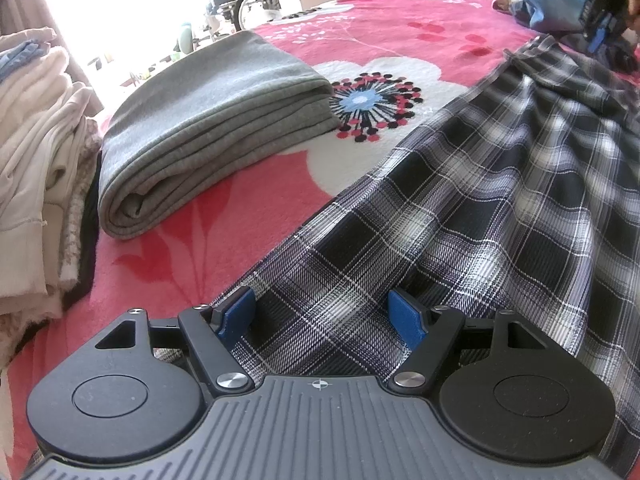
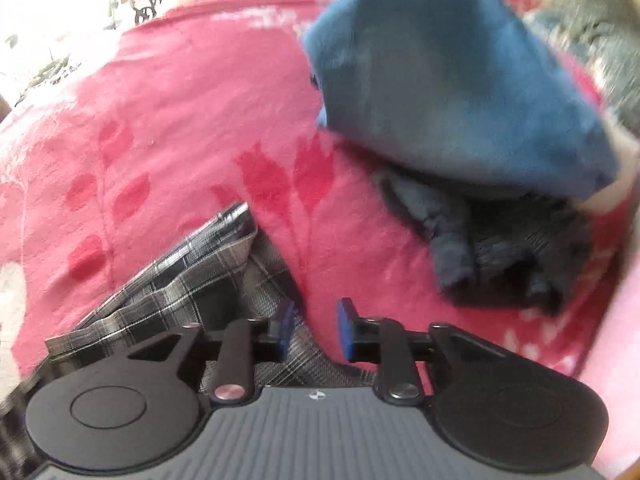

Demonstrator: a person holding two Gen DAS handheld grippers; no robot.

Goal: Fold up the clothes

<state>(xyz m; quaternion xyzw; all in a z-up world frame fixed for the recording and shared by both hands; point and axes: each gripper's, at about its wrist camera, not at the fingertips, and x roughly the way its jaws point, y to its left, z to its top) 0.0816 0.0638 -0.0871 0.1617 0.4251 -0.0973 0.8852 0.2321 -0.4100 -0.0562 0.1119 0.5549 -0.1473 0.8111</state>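
Your left gripper (image 1: pixel 323 314) jaws stand open over the black-and-white plaid cloth garment (image 1: pixel 480 208); folded grey fleece blanket (image 1: pixel 208 120) at ten o'clock. Right gripper (image 2: pixel 316 330) jaws part-open, holding nothing; crumpled blue fabric heap (image 2: pixel 452 80) at one o'clock.

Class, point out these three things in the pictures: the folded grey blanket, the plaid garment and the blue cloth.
Folded grey blanket (image 1: pixel 208 120): left wrist view, top face.
Plaid garment (image 1: pixel 460 216): left wrist view, middle of fabric.
Blue cloth (image 2: pixel 452 76): right wrist view, centre.

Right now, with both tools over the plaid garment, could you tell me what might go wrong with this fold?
1. The left tool stands open over the plaid garment, so that end may slide.
2. The right tool is open at the garment's corner and could close on the pink blanket instead.
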